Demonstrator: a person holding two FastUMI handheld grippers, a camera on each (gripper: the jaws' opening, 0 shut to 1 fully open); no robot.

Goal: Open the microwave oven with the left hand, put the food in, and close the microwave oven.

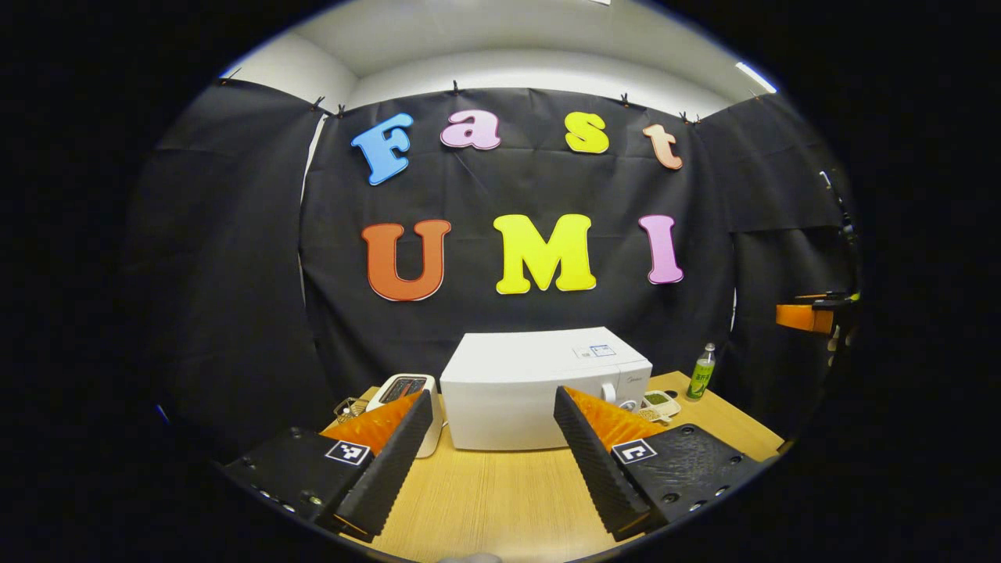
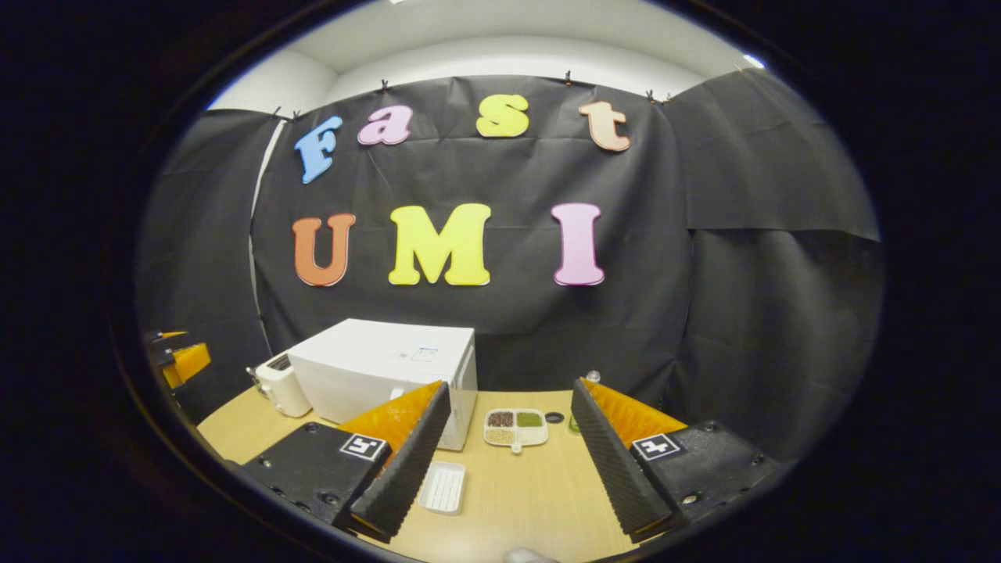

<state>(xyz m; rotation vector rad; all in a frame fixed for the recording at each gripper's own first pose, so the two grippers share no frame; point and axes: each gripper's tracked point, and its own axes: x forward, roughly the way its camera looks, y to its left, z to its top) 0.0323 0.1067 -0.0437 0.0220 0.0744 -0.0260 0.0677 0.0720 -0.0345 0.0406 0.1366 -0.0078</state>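
White tray (image 2: 443, 486) between right jaws; bottle (image 1: 701, 372) beside microwave (image 1: 539, 387).

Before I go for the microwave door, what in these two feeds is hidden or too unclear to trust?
- Microwave door handle: left gripper view, hidden behind the left tool finger.
- Green bottle: right gripper view, mostly behind the right tool finger.
- Divided food tray: contents too small to identify.
- Toaster: partly behind the microwave.

white microwave (image 1: 539, 387), tan table (image 1: 500, 493), green bottle (image 1: 701, 373)
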